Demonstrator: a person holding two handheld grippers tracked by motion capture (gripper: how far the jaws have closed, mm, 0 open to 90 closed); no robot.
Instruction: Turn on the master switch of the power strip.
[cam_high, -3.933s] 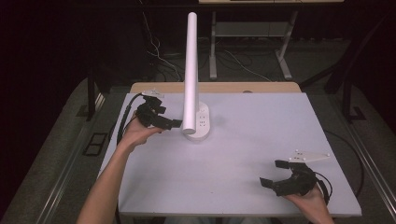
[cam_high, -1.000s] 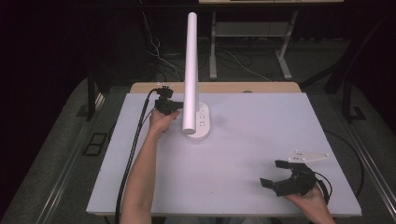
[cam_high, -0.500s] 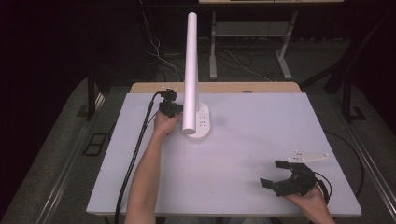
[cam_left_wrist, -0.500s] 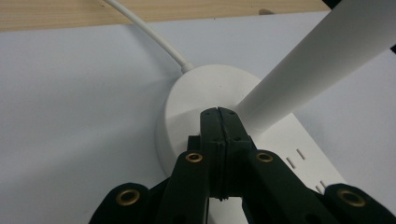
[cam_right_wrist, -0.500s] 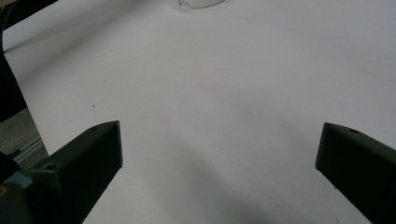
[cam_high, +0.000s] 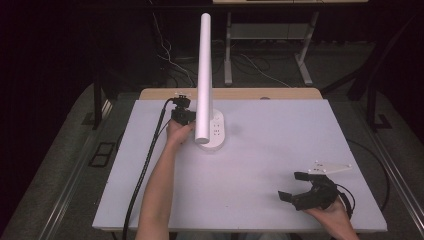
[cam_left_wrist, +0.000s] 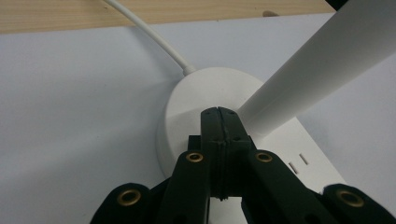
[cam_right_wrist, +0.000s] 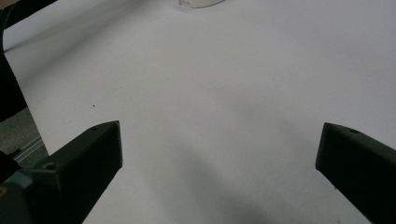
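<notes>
Left tool (cam_left_wrist: 218, 112), its jaws pressed together, rested its tips on the white lamp base (cam_left_wrist: 196, 100) at the table's (cam_high: 260, 165) far side; right tool (cam_high: 300, 187) lay spread, well apart

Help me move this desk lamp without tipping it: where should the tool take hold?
Probably low on the white tube, just above the base, coming level from the left: the tube is slim enough for the jaws, while the base is broad and flat, and a low grip limits tipping.
</notes>
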